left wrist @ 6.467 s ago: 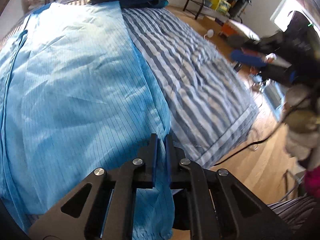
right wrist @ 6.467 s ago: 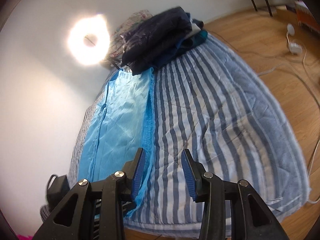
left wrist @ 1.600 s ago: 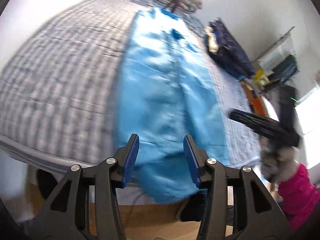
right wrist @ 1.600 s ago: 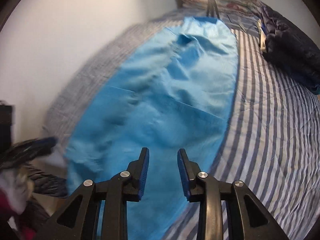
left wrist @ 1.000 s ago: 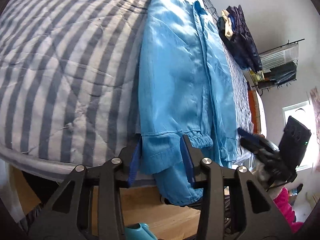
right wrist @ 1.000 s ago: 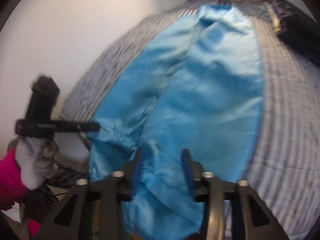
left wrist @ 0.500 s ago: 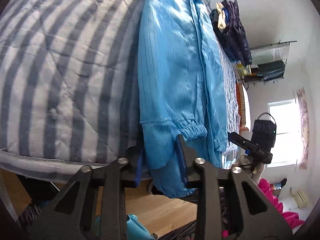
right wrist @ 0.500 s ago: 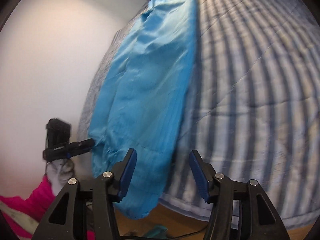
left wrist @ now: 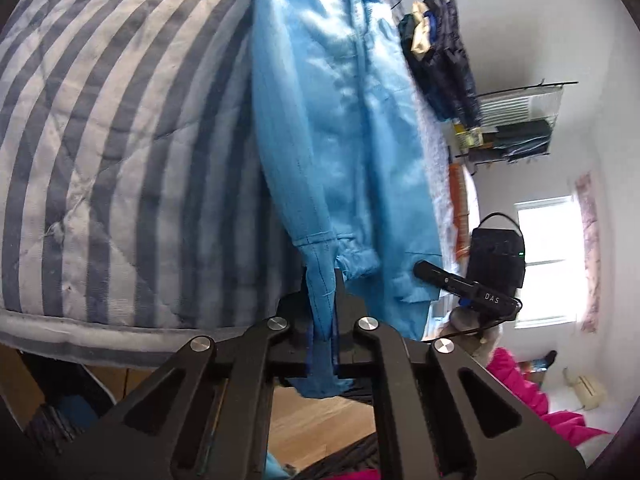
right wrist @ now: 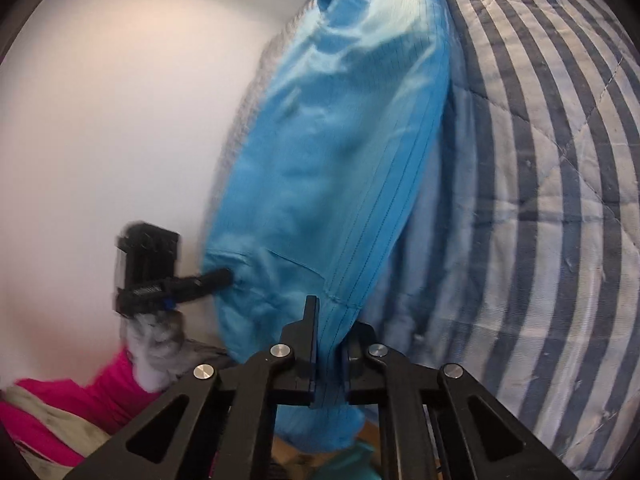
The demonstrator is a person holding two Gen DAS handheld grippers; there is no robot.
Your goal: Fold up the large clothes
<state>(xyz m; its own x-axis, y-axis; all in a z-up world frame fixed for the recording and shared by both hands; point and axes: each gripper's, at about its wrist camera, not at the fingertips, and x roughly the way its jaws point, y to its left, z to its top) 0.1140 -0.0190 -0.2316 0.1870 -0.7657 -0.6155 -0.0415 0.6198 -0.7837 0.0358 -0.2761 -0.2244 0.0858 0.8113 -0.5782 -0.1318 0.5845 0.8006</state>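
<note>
Left tongs [left wrist: 322, 304] are clamped on the hem of the blue garment [left wrist: 340, 128], just below its gathered cuff. Right tongs [right wrist: 330, 344] are closing with its other lower edge pinched between them. It lies lengthwise along the striped bed [left wrist: 100, 128], hem overhanging.

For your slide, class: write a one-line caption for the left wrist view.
Left gripper shut on the blue garment's hanging hem at the edge of the striped quilt.
</note>
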